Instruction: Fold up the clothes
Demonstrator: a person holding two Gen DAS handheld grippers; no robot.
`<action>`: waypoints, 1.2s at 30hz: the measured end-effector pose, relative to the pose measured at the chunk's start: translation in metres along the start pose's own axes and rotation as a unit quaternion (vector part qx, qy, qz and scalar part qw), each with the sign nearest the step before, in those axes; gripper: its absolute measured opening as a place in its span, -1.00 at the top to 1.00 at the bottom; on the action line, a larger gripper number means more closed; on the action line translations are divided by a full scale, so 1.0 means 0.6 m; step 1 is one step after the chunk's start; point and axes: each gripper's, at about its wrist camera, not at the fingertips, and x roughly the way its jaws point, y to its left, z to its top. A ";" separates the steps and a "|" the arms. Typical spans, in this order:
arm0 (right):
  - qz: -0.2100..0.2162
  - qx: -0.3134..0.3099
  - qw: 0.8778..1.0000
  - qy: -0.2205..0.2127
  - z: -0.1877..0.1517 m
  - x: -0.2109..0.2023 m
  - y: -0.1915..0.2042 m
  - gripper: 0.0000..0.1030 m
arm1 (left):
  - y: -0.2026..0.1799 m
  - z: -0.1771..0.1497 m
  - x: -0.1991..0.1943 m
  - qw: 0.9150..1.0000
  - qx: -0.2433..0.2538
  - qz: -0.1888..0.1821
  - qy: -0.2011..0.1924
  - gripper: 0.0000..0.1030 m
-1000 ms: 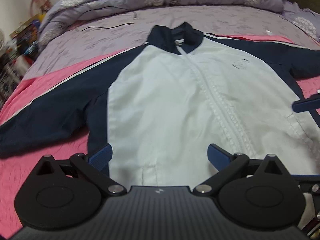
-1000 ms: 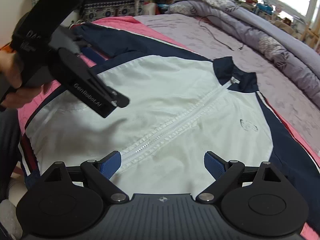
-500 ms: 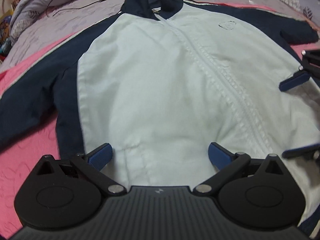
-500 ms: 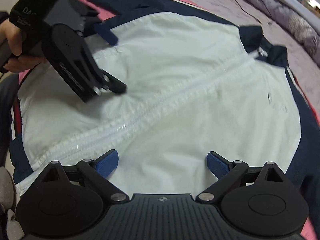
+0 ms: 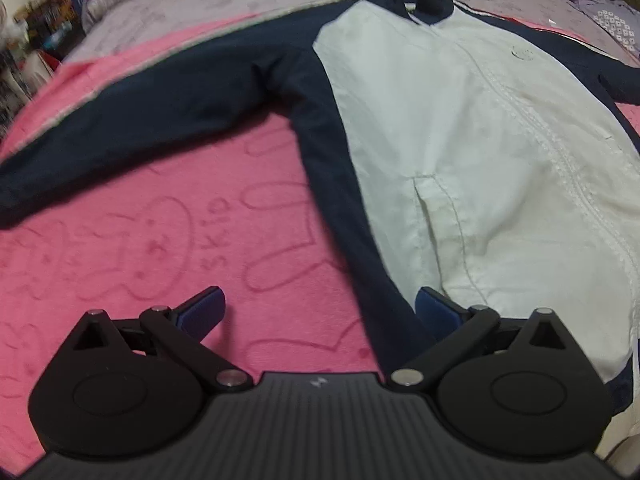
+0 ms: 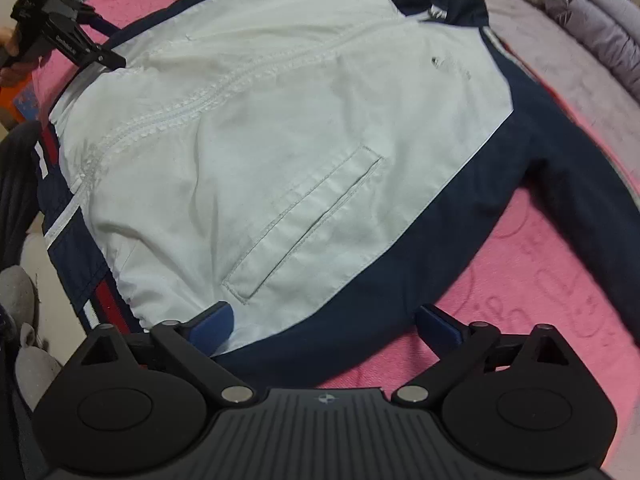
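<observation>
Smooth cloth jacket, plush embossed pink blanket

White jacket with navy sleeves on a pink, bunny-embossed blanket; lavender floral quilt.

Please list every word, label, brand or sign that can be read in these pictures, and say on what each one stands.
"skid": pressed into the pink blanket, beside a rabbit outline.
Round emblem on the jacket chest: too small to read.
White lettering on the left gripper body, seen in the right wrist view: too blurred to read.
Small logo mark on each gripper base: a sign only, no words.
</observation>
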 end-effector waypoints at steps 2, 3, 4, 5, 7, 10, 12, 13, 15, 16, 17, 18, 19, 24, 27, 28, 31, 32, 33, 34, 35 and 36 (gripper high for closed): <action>-0.012 -0.020 0.999 -0.029 0.012 -0.022 0.013 -0.88 | -0.010 0.011 -0.030 0.999 0.019 0.010 -0.032 -0.98; -0.016 -0.025 0.998 -0.047 0.021 -0.031 0.019 -0.88 | -0.016 0.021 -0.046 0.998 0.023 0.004 -0.051 -0.98; -0.017 -0.025 0.997 -0.070 0.035 -0.037 0.024 -0.88 | -0.023 0.032 -0.058 0.997 0.025 -0.007 -0.068 -0.98; -0.016 -0.023 0.995 -0.094 0.051 -0.041 0.029 -0.88 | -0.036 0.050 -0.065 0.996 0.026 -0.019 -0.082 -0.98; -0.010 -0.012 0.990 -0.138 0.081 -0.038 0.037 -0.88 | -0.059 0.073 -0.070 0.994 0.029 -0.035 -0.101 -0.98; -0.011 -0.002 0.985 -0.174 0.121 -0.004 0.038 -0.88 | -0.097 0.095 -0.053 0.993 0.044 -0.044 -0.105 -0.98; -0.009 -0.002 0.983 -0.184 0.144 0.022 0.031 -0.88 | -0.117 0.102 -0.037 0.992 0.055 -0.046 -0.101 -0.98; -0.008 -0.005 0.982 -0.190 0.158 0.033 0.024 -0.88 | -0.120 0.108 -0.031 0.991 0.062 -0.044 -0.108 -0.98; -0.016 -0.018 0.979 -0.201 0.189 0.051 0.002 -0.88 | -0.124 0.124 -0.026 0.988 0.079 -0.039 -0.124 -0.98; -0.020 -0.030 0.978 -0.205 0.206 0.059 -0.012 -0.88 | -0.122 0.142 -0.025 0.986 0.096 -0.039 -0.134 -0.98; -0.017 -0.049 0.978 -0.203 0.224 0.066 -0.026 -0.88 | -0.119 0.161 -0.024 0.981 0.121 -0.044 -0.144 -0.98; -0.008 -0.074 0.978 -0.196 0.241 0.074 -0.041 -0.91 | -0.120 0.179 -0.021 0.975 0.153 -0.052 -0.154 -0.98; 0.002 -0.094 0.978 -0.186 0.259 0.081 -0.055 -0.96 | -0.120 0.200 -0.013 0.968 0.183 -0.065 -0.159 -0.98; 0.047 -0.118 0.980 -0.153 0.347 0.126 -0.124 -1.00 | -0.136 0.315 0.076 0.948 0.245 -0.162 -0.124 -0.99; 0.060 -0.082 0.984 -0.146 0.378 0.171 -0.162 -1.00 | -0.118 0.352 0.159 0.961 0.205 -0.156 -0.097 -0.98; 0.054 -0.068 0.987 -0.132 0.377 0.191 -0.174 -1.00 | -0.108 0.355 0.186 0.969 0.185 -0.138 -0.086 -0.98; 0.050 -0.037 0.992 -0.113 0.329 0.228 -0.215 -1.00 | -0.039 0.324 0.234 0.982 0.135 -0.108 -0.071 -1.00; 0.050 -0.023 0.992 -0.111 0.310 0.233 -0.231 -1.00 | -0.016 0.313 0.250 0.986 0.118 -0.098 -0.066 -1.00; 0.046 0.000 0.993 -0.110 0.288 0.228 -0.252 -1.00 | 0.011 0.297 0.247 0.987 0.097 -0.099 -0.077 -1.00; 0.036 0.023 0.993 -0.110 0.263 0.220 -0.272 -1.00 | 0.034 0.285 0.245 0.990 0.080 -0.081 -0.078 -1.00; 0.025 0.044 0.993 -0.109 0.239 0.211 -0.292 -1.00 | 0.057 0.272 0.243 0.993 0.062 -0.067 -0.080 -1.00; 0.012 0.065 0.992 -0.104 0.214 0.201 -0.313 -1.00 | 0.080 0.260 0.237 0.994 0.043 -0.061 -0.079 -1.00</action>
